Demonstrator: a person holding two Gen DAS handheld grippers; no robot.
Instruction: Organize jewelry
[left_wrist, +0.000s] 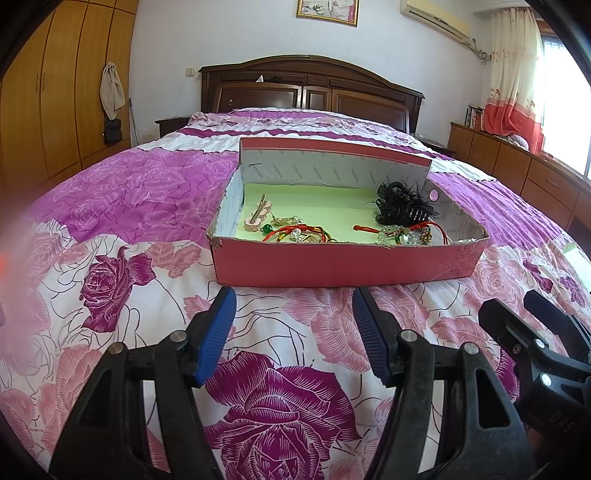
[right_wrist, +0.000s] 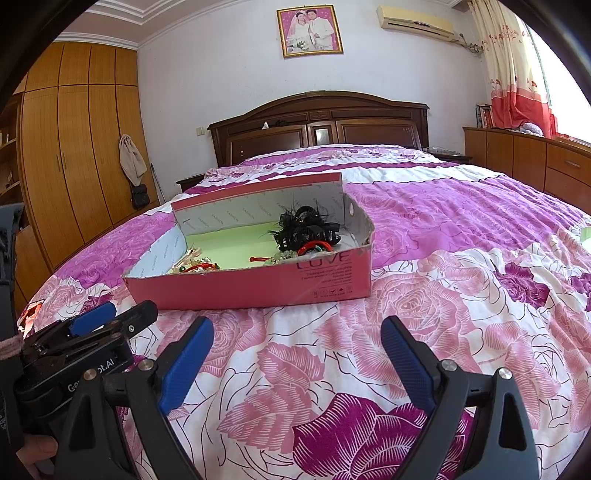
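Ahead of both claws: a pink cardboard box (left_wrist: 347, 262) sits on the rose-print bedspread (left_wrist: 122, 288), its near wall just beyond the fingertips and its flap standing up at the far side.
Jewelry, left cluster: past the left gripper (left_wrist: 293, 306), a pink flower hair clip (left_wrist: 256, 216) lies next to a green bead (left_wrist: 267, 229) and a red cord bracelet (left_wrist: 295, 232).
Jewelry, right cluster: further right and ahead, a black feathered claw clip (left_wrist: 404, 205) lies at the box's right end, with a clear beaded bracelet (left_wrist: 400, 234) on red cord in front of it.
Why it lies so: everything visible is inside the box on its green liner, in two loose heaps; I judge this fits either pieces gathered in and done, or a pile waiting to be sorted out.
Bedspread near the claws: no loose jewelry shows on it in either view.
Left gripper state: fingers spread wide, nothing between the blue pads.
Right gripper (right_wrist: 297, 336) state: likewise spread wide and empty.
Pose: both are held low over the bed, side by side, pointing forward at the box's near wall; each shows at the edge of the other's view.
Hand: part of a hand (right_wrist: 37, 456) shows at the lower left of the right view, behind the left gripper.
Why held so: level, parted and short of the box, I judge, either ready to reach in or just clear of it.
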